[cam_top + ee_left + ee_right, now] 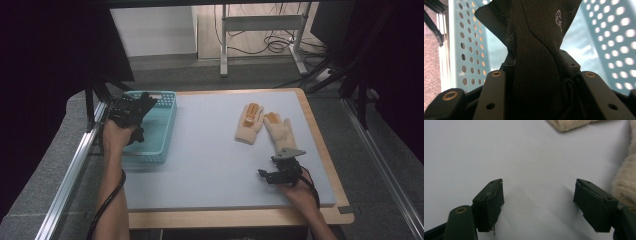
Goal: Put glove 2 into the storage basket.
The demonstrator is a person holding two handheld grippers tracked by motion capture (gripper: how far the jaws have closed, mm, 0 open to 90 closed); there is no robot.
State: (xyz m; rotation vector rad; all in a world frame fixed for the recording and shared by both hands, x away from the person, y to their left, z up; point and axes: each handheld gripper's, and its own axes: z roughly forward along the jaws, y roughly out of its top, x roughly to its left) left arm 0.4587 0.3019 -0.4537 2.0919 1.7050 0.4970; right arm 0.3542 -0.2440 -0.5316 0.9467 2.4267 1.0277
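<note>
The left gripper (131,109) was clamped on a black fabric glove (536,50) over the perforated turquoise plastic basket (162,125). The right gripper (539,202) stood wide apart, holding nothing — near two cream knitted gloves (265,125) on the grey mat (210,150).

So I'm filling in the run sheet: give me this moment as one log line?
left tool: shut on black glove | over teal basket | right tool: open, on mat | cream gloves: on mat
</note>
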